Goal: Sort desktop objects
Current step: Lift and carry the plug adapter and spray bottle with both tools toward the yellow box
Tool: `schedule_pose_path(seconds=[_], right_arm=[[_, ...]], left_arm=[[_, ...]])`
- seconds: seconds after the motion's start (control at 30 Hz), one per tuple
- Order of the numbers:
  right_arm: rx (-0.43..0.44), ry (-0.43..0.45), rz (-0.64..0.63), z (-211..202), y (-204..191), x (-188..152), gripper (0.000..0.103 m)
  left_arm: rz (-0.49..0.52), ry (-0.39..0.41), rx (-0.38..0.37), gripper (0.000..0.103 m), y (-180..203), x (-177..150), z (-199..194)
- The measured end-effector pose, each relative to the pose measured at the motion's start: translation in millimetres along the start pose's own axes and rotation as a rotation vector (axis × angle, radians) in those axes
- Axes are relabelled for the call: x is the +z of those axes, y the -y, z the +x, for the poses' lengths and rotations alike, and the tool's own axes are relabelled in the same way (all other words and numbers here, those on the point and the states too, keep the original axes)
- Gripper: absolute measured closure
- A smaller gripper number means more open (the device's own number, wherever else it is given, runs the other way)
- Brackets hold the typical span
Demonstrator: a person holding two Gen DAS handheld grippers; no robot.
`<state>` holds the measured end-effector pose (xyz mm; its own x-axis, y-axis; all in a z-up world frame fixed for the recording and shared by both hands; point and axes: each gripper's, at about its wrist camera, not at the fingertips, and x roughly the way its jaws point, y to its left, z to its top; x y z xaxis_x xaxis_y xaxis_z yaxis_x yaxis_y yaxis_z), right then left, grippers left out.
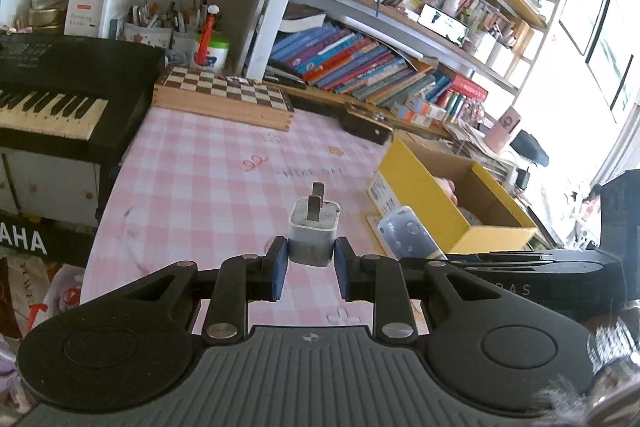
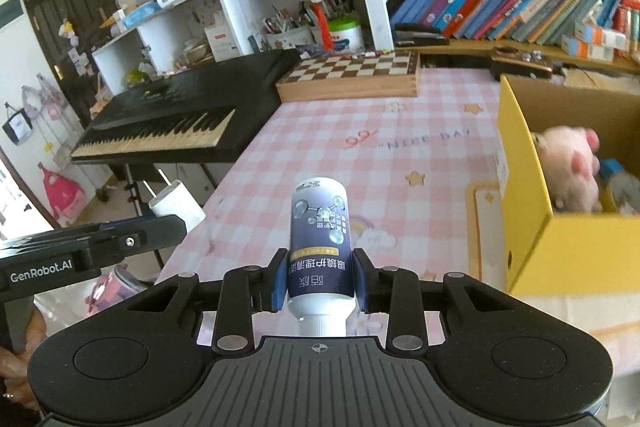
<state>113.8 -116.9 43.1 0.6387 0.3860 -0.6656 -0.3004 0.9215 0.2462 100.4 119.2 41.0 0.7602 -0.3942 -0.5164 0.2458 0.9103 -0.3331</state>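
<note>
Between the left gripper (image 1: 310, 265) pads, a white charger plug (image 1: 312, 233) is pinched; the right gripper (image 2: 320, 279) clamps a bottle (image 2: 320, 239). Both hang above the tablecloth (image 2: 400, 163), yellow box (image 2: 560, 247) right. Risk: the shallow plug grip may slip.

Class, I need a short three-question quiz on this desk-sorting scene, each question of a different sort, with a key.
1. True or false: the left gripper holds the white plug adapter.
2. What does the right gripper hold? A) marker B) dark blue bottle C) chess piece
3. Fill in: a pink plush toy lies inside the ___ box.

Key: 1 true; 2 B; 3 yellow.
</note>
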Motion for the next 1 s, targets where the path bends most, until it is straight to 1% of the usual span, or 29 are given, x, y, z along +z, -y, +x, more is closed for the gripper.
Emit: schedule_pose_path(seconds=[0.2,0.37,0.57,0.83,1.0], right_arm=[[-0.024,0.006,0.039,-18,-5,-24,0.07],[-0.057,0.014,0.075,-31,-3,-39,0.07],[-0.124,0.03,0.143,-51,10,-55,0.07],[-0.222,0.051,0.246,-79,33,-78,0.07],[-0.264,0.063,0.283,-93,46,-86,0.07]], left_arm=[[0.028,-0.029,-0.031,0.08,6,-14,-12],[0.052,-0.063,-0.074,0.08,15,-23,-12],[0.1,-0.099,-0.148,0.08,35,-28,-3],[0.185,-0.157,-0.271,0.08,71,-34,17],[0.214,-0.179,-0.318,0.08,90,-38,26]])
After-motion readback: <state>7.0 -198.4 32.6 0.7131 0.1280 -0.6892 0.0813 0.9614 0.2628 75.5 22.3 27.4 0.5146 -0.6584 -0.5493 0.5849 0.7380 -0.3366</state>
